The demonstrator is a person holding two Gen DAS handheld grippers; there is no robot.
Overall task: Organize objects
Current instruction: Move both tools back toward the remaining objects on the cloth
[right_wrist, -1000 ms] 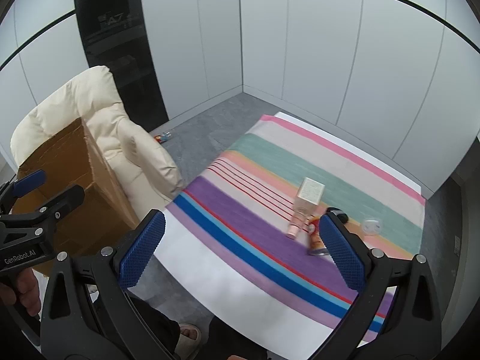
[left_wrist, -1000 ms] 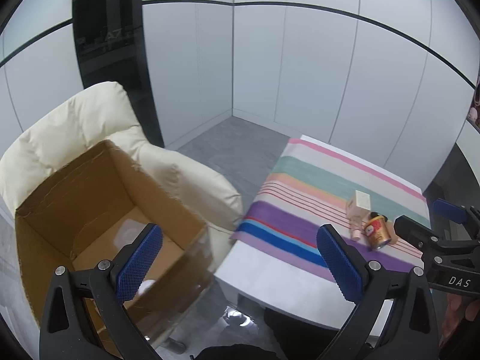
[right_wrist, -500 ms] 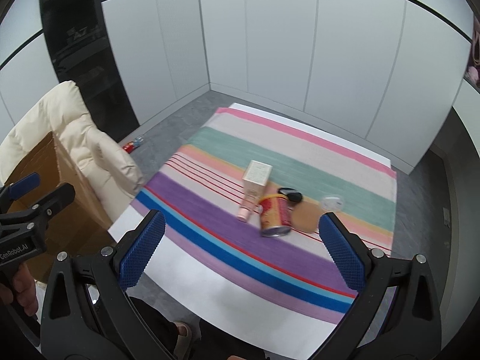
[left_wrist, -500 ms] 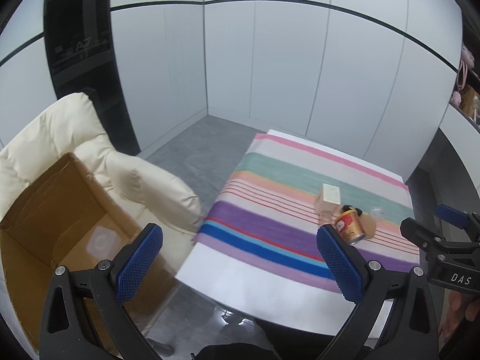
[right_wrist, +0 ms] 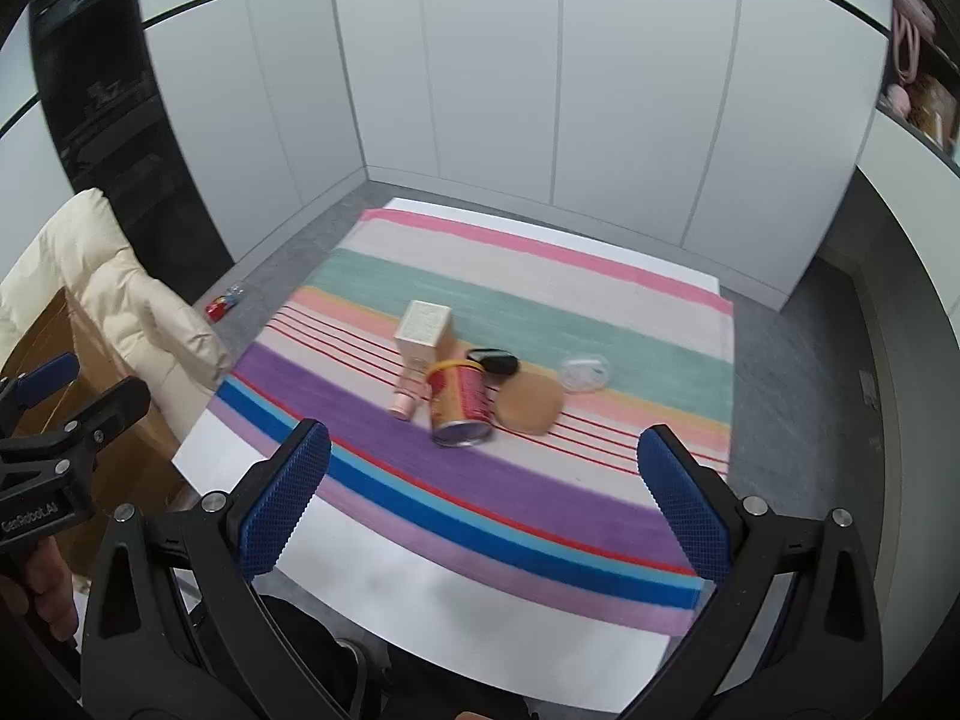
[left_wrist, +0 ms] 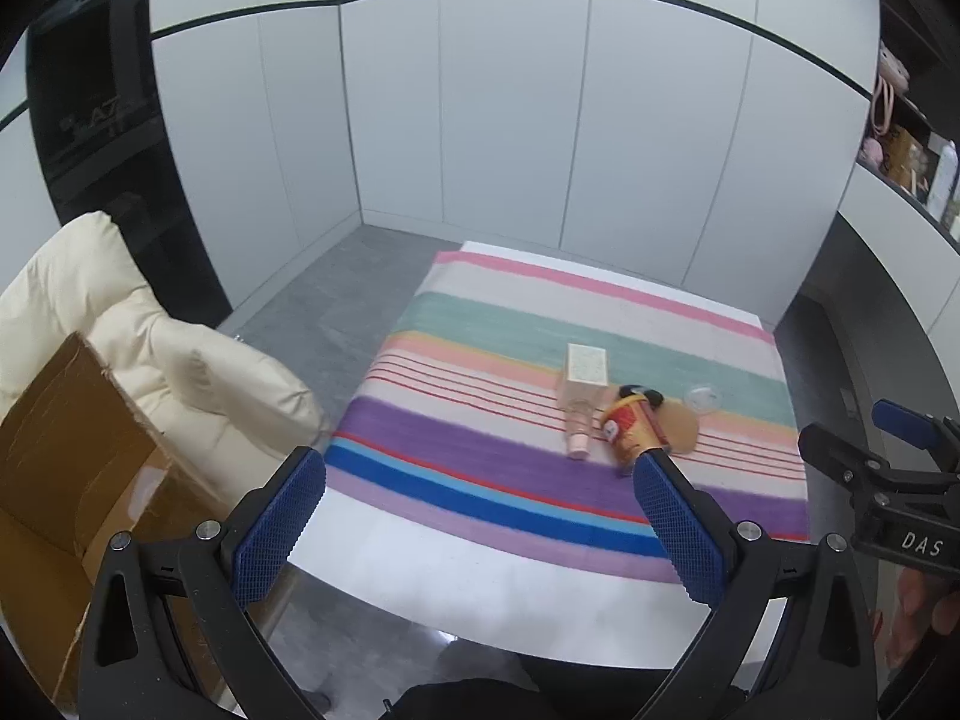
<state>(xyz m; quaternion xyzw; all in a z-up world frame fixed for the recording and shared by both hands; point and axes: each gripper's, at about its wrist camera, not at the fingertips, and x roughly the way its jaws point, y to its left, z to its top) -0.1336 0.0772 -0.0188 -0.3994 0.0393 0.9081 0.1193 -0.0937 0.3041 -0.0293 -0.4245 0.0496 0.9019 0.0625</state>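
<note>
- Ahead of both jaws, mid-table, a tight cluster lay on the striped cloth: red can on its side, boxed bottle touching its left, tan disc just right, black item behind, clear lid further right.
- Left gripper: jaws wide, empty, short of the cluster.
- Right gripper: jaws wide, empty, can roughly centred ahead.
- Cardboard box sat far left of the left jaws, on the cream chair. Likely the drop target.
- Can looked rigid, smooth, prone to roll. Best pinched across the body mid-length.
- Clear lid looked flimsy and flat. Edge pinch only.
</note>
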